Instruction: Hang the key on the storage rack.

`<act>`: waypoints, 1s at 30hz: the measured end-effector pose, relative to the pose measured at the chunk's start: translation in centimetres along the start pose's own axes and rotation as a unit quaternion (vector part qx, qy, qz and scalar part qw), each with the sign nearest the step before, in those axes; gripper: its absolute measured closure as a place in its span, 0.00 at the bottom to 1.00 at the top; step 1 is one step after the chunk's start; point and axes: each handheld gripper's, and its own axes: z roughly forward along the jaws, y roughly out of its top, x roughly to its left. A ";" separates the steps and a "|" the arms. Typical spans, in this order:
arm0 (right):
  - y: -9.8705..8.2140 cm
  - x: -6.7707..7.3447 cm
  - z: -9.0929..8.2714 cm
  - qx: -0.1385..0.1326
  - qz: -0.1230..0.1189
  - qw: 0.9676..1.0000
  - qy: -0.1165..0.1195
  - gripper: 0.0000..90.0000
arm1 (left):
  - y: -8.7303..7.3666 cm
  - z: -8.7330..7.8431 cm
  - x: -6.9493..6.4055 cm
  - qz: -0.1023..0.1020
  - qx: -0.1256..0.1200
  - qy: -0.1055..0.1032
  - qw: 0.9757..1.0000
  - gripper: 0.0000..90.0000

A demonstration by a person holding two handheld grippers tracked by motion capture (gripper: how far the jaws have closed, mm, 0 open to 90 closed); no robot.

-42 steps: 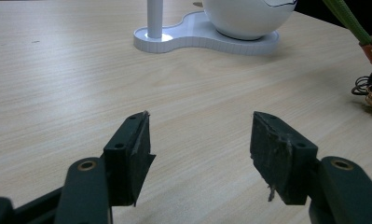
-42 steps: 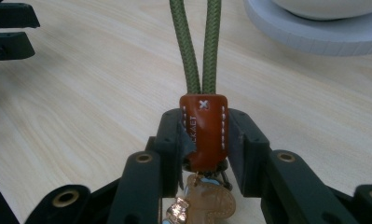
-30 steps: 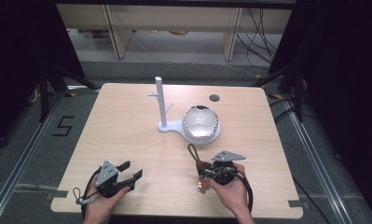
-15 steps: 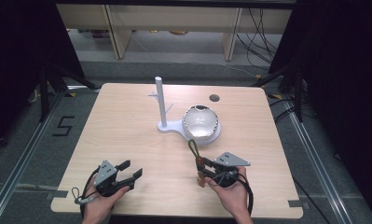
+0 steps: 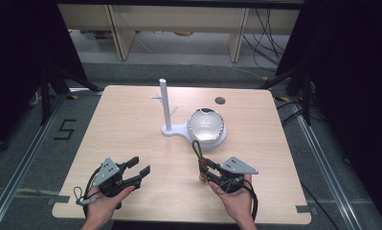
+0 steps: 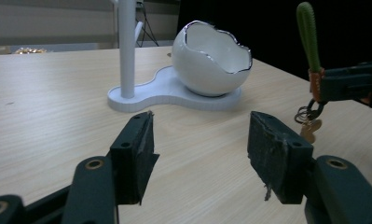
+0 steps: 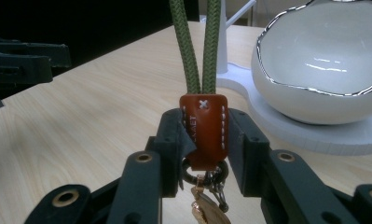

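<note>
While the right gripper (image 7: 204, 140) pinches the keychain (image 7: 203, 126) by its stiff leather tab at five o'clock on the worktop (image 5: 131, 124), its light, floppy green cord loop likely sways, and the left gripper's (image 6: 200, 158) fingers, which have just been closing slightly, stand wide and empty.

In the right gripper view, the green cord loop (image 7: 195, 46) of the keychain runs off the top edge, and its brass charm (image 7: 207, 211) is cut by the bottom edge. The white egg-shaped bowl (image 7: 323, 65) is cropped at right. Its inside seems empty, though glare blurs it.
</note>
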 end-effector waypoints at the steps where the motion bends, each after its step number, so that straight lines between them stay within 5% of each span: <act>1: 0.0 0.0 0.0 -0.002 -0.001 1.000 0.001 0.76 | 0.3 0.1 -0.2 0.001 0.000 -0.004 1.000 0.46; 18: 1.1 0.6 0.3 -0.038 -0.003 0.999 0.006 0.76 | 3.3 2.3 -2.2 0.009 0.002 -0.051 0.999 0.56; 30: 1.5 1.2 0.7 -0.043 0.000 0.999 0.008 0.76 | 5.6 4.1 -3.1 -0.011 0.000 -0.085 0.996 0.63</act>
